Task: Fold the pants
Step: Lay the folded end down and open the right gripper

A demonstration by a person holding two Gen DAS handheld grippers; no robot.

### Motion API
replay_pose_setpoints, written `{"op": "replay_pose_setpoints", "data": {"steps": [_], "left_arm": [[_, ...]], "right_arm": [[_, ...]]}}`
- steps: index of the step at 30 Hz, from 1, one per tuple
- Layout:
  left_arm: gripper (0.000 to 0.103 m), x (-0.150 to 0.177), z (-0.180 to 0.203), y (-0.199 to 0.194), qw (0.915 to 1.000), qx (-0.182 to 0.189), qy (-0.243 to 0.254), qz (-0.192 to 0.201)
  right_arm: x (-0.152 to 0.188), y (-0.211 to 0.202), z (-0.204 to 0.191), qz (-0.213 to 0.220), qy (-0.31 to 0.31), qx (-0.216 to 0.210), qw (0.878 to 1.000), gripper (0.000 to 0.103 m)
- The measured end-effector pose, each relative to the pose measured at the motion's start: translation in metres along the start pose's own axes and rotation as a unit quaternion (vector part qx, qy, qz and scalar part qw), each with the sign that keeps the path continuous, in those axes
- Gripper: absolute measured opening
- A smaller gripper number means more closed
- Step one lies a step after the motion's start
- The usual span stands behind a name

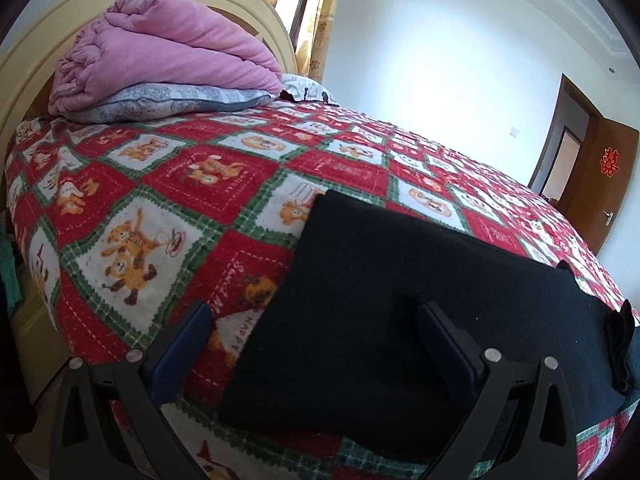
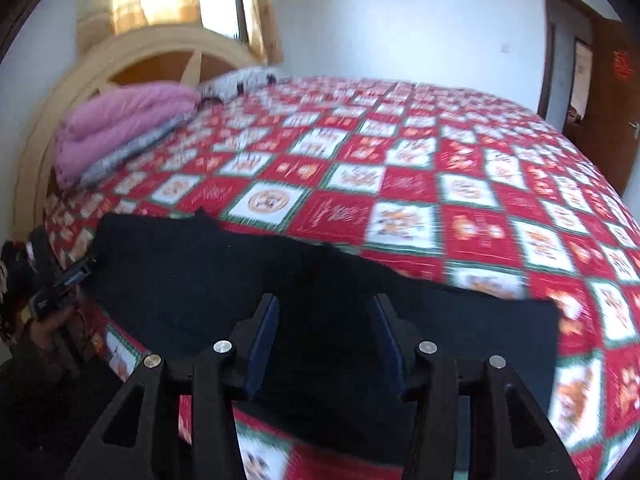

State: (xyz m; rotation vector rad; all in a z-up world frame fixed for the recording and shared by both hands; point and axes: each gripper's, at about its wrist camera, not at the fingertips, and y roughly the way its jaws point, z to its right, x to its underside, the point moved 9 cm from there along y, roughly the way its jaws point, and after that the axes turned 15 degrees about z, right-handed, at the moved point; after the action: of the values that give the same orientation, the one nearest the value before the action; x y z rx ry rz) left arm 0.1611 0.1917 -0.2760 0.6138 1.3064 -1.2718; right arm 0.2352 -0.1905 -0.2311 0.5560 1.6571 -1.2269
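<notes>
bedspread [image 1: 168,184] below both claws [image 1: 316,320], angled downward.

Left gripper [image 1: 314,320]: jaws spread wide, blue-padded fingers [image 1: 182,352] angled downward, nothing clamped between them; it also shows at the left edge of the right wrist view [image 2: 66,276], with a hand [image 2: 52,324] behind it. Right gripper [image 2: 325,332]: jaws parted about halfway, angled downward, pads [image 2: 264,340] gripping nothing; the view is motion-blurred.
</notes>
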Motion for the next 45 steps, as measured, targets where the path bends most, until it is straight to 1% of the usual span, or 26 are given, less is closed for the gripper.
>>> {"op": "replay_pose_setpoints", "data": {"steps": [1, 2, 3, 7, 9, 11, 13, 14, 15, 17, 19, 20, 21, 23, 25, 28, 29, 30, 32, 34, 35, 37, 39, 41, 43, 45], "left_arm": [[0.103, 0.0, -0.001, 0.0, 1.0, 0.0, 0.0, 0.0], [0.103, 0.0, -0.001, 0.0, 1.0, 0.0, -0.001, 0.0], [0.103, 0.0, 0.0, 0.0, 1.0, 0.0, -0.001, 0.0], [0.103, 0.0, 0.0, 0.0, 1.0, -0.004, 0.001, 0.002], [0.103, 0.0, -0.001, 0.001, 1.0, -0.005, 0.001, 0.002], [0.103, 0.0, -0.001, 0.001, 1.0, -0.004, 0.001, 0.002], [0.103, 0.0, 0.0, 0.001, 1.0, -0.004, 0.001, 0.002], [0.103, 0.0, -0.001, 0.001, 1.0, -0.005, 0.001, 0.002], [0.103, 0.0, 0.0, 0.001, 1.0, -0.004, 0.0, 0.002], [0.103, 0.0, -0.001, 0.001, 1.0, -0.004, 0.001, 0.002], [0.103, 0.0, -0.001, 0.001, 1.0, -0.004, 0.001, 0.002], [0.103, 0.0, -0.001, 0.001, 1.0, -0.004, 0.001, 0.002], [0.103, 0.0, 0.0, 0.001, 1.0, -0.005, 0.001, 0.003], [0.103, 0.0, -0.001, 0.001, 1.0, -0.005, 0.001, 0.003], [0.103, 0.0, -0.001, 0.001, 1.0, -0.005, 0.001, 0.003], [0.103, 0.001, 0.0, 0.001, 1.0, -0.005, 0.002, -0.001], [0.103, 0.001, -0.001, 0.0, 1.0, -0.005, 0.003, -0.003], [0.103, -0.001, -0.001, -0.001, 1.0, -0.008, 0.002, -0.004], [0.103, -0.002, -0.004, -0.003, 0.9999, -0.013, -0.005, -0.006], [0.103, -0.001, -0.009, -0.006, 0.9996, -0.027, -0.011, -0.005], [0.103, 0.001, -0.01, -0.006, 0.9996, -0.024, -0.016, -0.007], [0.103, 0.005, -0.009, -0.004, 0.9996, -0.021, -0.013, -0.013], [0.103, 0.005, -0.012, -0.003, 0.9995, -0.027, -0.009, -0.015], [0.103, 0.003, -0.017, -0.005, 0.9992, -0.037, -0.011, -0.01], [0.103, 0.004, -0.018, -0.004, 0.9992, -0.032, -0.017, -0.012], [0.103, 0.006, -0.018, -0.003, 0.9993, -0.026, -0.022, -0.016]], "right_arm": [[0.001, 0.011, -0.004, -0.006, -0.006, 0.011, 1.0, 0.044], [0.004, 0.018, -0.006, -0.009, -0.007, 0.019, 1.0, 0.024], [0.009, 0.025, -0.006, -0.02, -0.002, 0.022, 1.0, 0.011], [0.021, 0.019, 0.0, -0.022, 0.007, 0.019, 1.0, 0.008], [0.022, 0.016, 0.002, -0.018, 0.009, 0.016, 1.0, 0.004], [0.021, 0.014, 0.001, -0.016, 0.011, 0.008, 1.0, 0.004], [0.015, 0.011, -0.006, -0.005, 0.009, -0.004, 1.0, 0.004], [0.009, 0.01, -0.013, 0.013, 0.001, -0.015, 1.0, 0.004], [0.007, 0.012, -0.016, 0.021, -0.008, -0.014, 1.0, 0.005], [0.011, 0.023, -0.017, 0.018, -0.026, -0.004, 0.999, 0.006], [0.022, 0.034, -0.012, -0.006, -0.022, -0.002, 1.0, 0.009], [0.027, 0.034, -0.01, -0.015, -0.014, -0.005, 1.0, 0.017], [0.028, 0.029, -0.009, -0.014, -0.007, -0.005, 1.0, 0.032], [0.028, 0.012, -0.008, -0.002, -0.003, -0.003, 1.0, 0.047], [0.033, 0.001, -0.013, -0.002, -0.008, -0.016, 1.0, 0.047], [0.07, 0.007, -0.03, -0.083, -0.028, -0.049, 0.995, 0.047], [0.076, 0.007, -0.033, -0.087, -0.049, -0.044, 0.994, 0.047], [0.076, 0.004, -0.036, -0.079, -0.066, -0.038, 0.994, 0.047], [0.073, -0.001, -0.038, -0.08, -0.061, -0.044, 0.994, 0.047], [0.06, -0.006, -0.036, -0.054, -0.049, -0.046, 0.996, 0.047], [0.055, -0.006, -0.033, -0.044, -0.049, -0.041, 0.997, 0.047], [0.056, 0.0, -0.029, -0.05, -0.05, -0.033, 0.997, 0.047], [0.067, 0.008, -0.028, -0.069, -0.052, -0.033, 0.996, 0.047], [0.074, 0.007, -0.033, -0.062, -0.075, -0.026, 0.995, 0.047], [0.075, 0.005, -0.04, -0.06, -0.1, -0.024, 0.993, 0.047], [0.077, 0.006, -0.041, -0.061, -0.104, -0.025, 0.992, 0.048]]}}
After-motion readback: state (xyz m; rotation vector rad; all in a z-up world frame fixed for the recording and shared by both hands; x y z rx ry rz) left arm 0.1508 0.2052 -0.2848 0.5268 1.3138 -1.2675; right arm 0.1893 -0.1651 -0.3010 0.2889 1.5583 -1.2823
